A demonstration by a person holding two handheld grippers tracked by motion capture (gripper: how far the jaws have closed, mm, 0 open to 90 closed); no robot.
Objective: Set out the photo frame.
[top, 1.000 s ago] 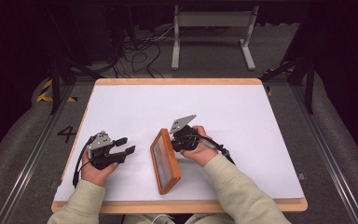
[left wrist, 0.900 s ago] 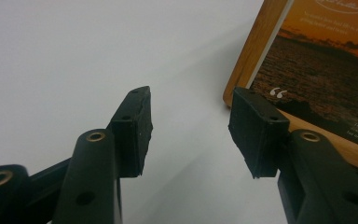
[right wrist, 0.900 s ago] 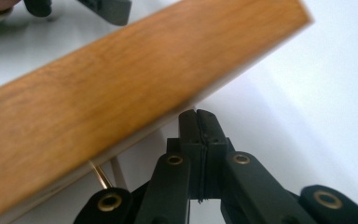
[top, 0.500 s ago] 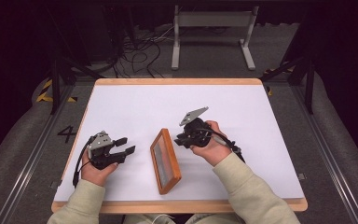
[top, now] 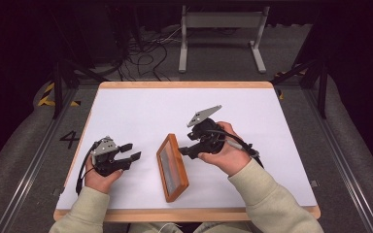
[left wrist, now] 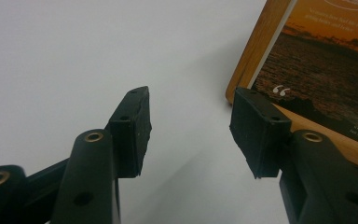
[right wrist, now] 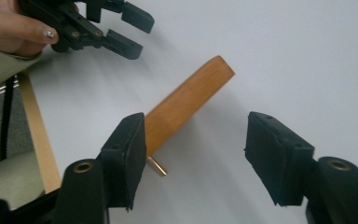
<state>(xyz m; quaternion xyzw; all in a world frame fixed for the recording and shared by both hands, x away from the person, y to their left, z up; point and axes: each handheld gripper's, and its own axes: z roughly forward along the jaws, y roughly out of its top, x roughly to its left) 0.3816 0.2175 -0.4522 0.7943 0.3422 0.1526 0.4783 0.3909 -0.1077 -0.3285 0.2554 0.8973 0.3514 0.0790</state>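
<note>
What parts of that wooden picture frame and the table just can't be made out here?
- Wooden picture frame, left gripper view: the printed text is too small and cut off by the picture's edge; the right jaw covers a corner.
- Same frame, right gripper view: only its back edge faces the camera, so the photo is hidden.
- White table, high view: sleeves hide the near edge.

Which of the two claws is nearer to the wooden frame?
The right claw: its tips sit just beside the frame, open, with nothing between them. The left claw rests farther off, with bare table between it and the frame.
</note>
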